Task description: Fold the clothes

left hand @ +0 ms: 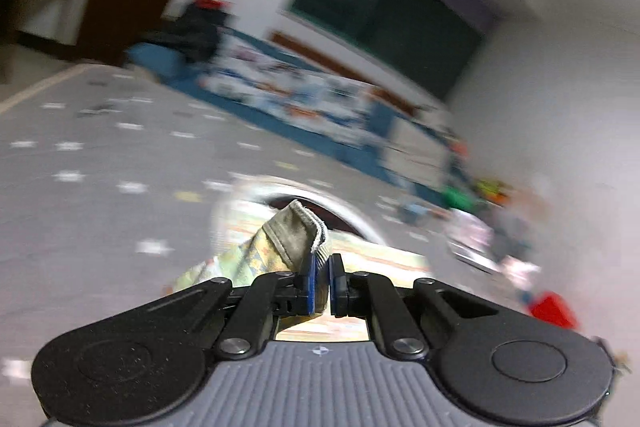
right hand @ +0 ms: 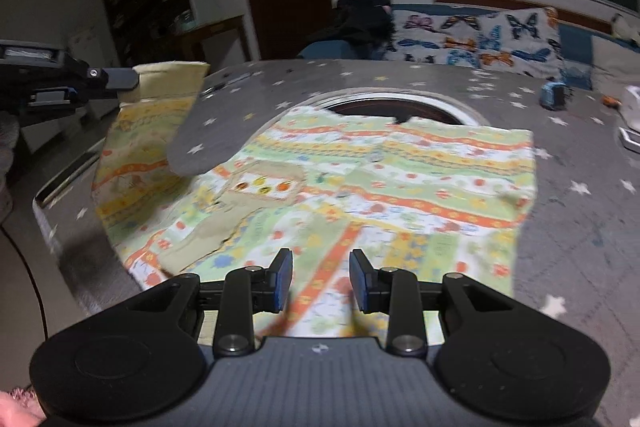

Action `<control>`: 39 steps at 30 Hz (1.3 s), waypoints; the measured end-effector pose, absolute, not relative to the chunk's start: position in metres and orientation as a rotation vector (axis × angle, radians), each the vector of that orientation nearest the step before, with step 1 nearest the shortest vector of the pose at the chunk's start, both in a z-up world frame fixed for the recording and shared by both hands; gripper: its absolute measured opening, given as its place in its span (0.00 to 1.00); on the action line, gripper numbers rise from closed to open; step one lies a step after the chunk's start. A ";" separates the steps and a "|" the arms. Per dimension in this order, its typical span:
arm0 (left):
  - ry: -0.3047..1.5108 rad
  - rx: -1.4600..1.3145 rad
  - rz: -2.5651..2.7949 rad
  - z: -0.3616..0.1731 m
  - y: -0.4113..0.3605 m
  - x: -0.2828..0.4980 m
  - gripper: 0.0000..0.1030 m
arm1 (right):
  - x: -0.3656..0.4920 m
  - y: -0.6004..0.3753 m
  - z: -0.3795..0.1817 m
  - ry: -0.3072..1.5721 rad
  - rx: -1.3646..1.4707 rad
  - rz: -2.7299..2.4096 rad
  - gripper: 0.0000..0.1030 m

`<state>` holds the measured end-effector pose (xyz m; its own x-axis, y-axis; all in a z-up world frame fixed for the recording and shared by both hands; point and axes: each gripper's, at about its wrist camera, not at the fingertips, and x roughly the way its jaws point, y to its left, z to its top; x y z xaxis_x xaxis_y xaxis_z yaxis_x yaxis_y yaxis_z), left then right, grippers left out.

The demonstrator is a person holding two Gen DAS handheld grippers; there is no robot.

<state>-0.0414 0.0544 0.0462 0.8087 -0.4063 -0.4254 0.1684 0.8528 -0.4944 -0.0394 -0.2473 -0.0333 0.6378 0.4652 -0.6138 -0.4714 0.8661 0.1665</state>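
A patterned garment point(right hand: 360, 187) in green, yellow and orange stripes lies spread on a grey star-print surface point(right hand: 580, 211). My left gripper point(left hand: 323, 281) is shut on the ribbed cuff of its sleeve point(left hand: 298, 235) and holds it lifted. The left gripper also shows in the right wrist view point(right hand: 120, 79) at the far left, pinching the raised sleeve point(right hand: 160, 95). My right gripper point(right hand: 320, 281) is open and empty, just above the garment's near edge. The left wrist view is motion-blurred.
A round white-rimmed opening point(right hand: 396, 103) lies under the garment's far edge. A butterfly-print cushion point(right hand: 480, 35) and dark clothes point(right hand: 360, 15) sit at the back. Small toys point(right hand: 554, 93) lie far right. The surface's left edge point(right hand: 60, 183) drops off.
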 end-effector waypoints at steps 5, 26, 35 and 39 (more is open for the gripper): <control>0.574 -0.415 -0.510 0.047 -0.006 -0.034 0.07 | -0.040 -0.277 -0.028 0.688 0.057 0.462 0.30; 0.736 -0.271 -0.389 -0.006 0.010 -0.042 0.24 | -0.024 -0.290 -0.052 0.764 0.167 0.417 0.30; 0.740 -0.317 -0.231 -0.016 0.059 -0.048 0.26 | -0.021 -0.265 -0.056 0.737 0.046 0.407 0.11; 0.732 -0.306 -0.224 -0.015 0.063 -0.050 0.26 | -0.026 -0.262 -0.048 0.711 0.014 0.389 0.06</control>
